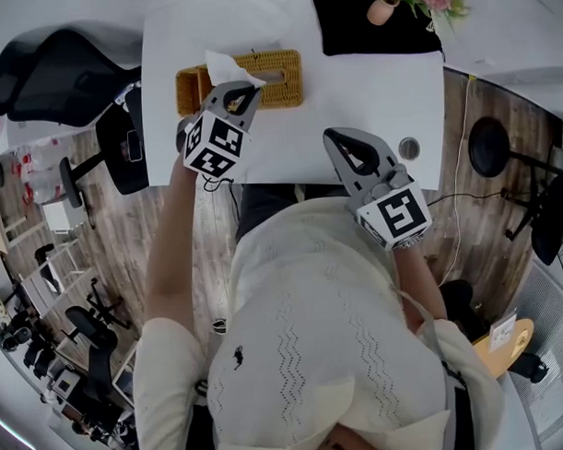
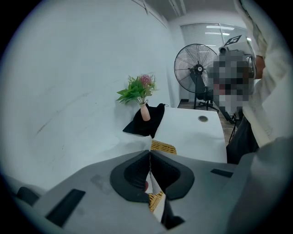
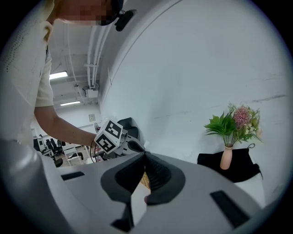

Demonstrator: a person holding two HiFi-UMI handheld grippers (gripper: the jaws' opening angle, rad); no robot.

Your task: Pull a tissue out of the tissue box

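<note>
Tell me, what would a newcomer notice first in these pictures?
A white tissue rises from the woven tissue box at the far left of the white table, pinched by the shut left gripper. The right gripper, also shut, hovers empty near the table's front edge.

Tan woven tissue box (image 1: 281,88), white tissue (image 1: 228,69), white table (image 1: 370,106), black cloth (image 1: 348,28), pink vase (image 1: 381,10)

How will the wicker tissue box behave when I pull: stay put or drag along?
The tissue box looks like light wicker, loose on the smooth table, so it will probably slide or lift with the pull. The right gripper is shut and apart from it, not bracing it. The tissue at the left gripper looks floppy and may tear if jerked.
</note>
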